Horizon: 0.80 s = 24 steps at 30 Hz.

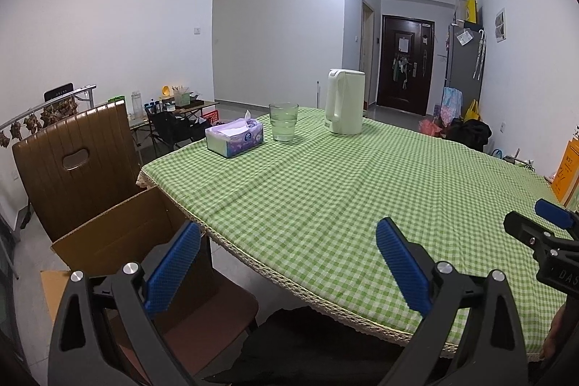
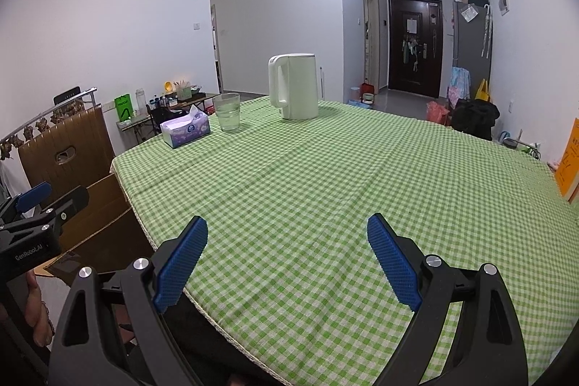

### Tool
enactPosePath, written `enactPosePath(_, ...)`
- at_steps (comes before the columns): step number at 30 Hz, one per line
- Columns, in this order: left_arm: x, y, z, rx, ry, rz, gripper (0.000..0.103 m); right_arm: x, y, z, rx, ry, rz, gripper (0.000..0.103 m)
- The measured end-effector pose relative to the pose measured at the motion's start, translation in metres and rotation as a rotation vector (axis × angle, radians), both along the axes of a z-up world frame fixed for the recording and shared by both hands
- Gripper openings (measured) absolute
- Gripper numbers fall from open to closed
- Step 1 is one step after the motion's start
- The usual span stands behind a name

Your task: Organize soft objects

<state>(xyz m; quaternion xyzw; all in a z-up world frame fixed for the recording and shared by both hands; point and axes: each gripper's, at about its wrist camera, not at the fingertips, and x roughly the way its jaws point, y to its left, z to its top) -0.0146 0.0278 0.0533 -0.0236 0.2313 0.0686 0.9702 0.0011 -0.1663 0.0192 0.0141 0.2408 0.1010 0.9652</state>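
We log the table (image 2: 325, 190) before us, its cloth (image 1: 325, 205) spread over the top. On its far left part we find a tissue pack (image 1: 234, 137); just right of it a glass (image 1: 283, 122); right of that, slightly farther back, a kettle (image 1: 343, 101). At the table's left edge we note a chair (image 1: 72, 165), and on its seat an open cardboard box (image 1: 126, 234), touching the table's corner. Behind the tissue pack, well apart, a low side table (image 2: 170, 107) carries small items. Far beyond the kettle stands a door (image 2: 415, 46); right of it, a refrigerator (image 2: 470, 42).
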Motion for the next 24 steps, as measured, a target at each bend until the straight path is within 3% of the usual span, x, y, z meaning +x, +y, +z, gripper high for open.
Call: enactPosePath(24, 0.0022, 0.0003, -0.0009, 0.006, 0.002, -0.001, 0.094, -0.0016, 0.0019, -0.0008, -0.006, -0.006, -0.001, 0.086)
